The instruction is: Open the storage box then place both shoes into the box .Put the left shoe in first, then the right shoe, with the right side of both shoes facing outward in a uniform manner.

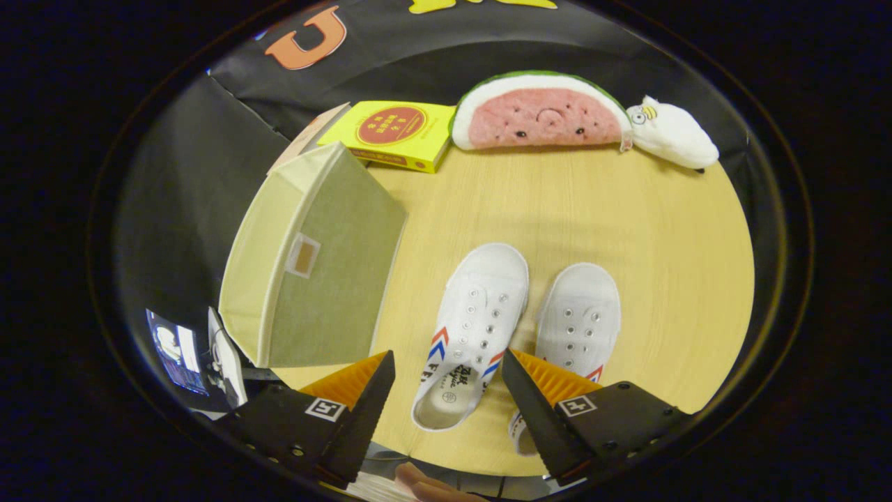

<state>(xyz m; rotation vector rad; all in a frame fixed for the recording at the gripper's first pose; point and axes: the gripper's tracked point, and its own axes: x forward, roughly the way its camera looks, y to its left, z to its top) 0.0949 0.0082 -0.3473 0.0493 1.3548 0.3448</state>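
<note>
Shoes are seen on the wooden table (627, 209); two white shoes are laid side by side, toes pointing away from the gripper (446, 390); the left-hand shoe (474, 321) is seen between the two fingers, with its heel opening near the fingertips; red and blue stripes are seen on its sides; the right-hand shoe (578, 317) is placed just beside it, and its heel is partly hidden behind the right finger; the two shoes are close together, but it cannot be told if they are touching; the gripper is held wide open above the shoes, and nothing is pinched between its fingers; the storage box (313, 265) is set ahead of the left finger, well to the left of the shoes; it is a pale cloth box, its lid is closed, and a small label pocket is seen on the lid; beyond the box, a yellow book (394, 132) is laid flat on the table; a watermelon plush toy (540, 111) is placed far beyond the fingers, by the back wall; a small white plush toy (672, 132) is set just beside it, to the right; a small screen (174, 348) is seen to the left of the left finger, past the table edge.
</note>
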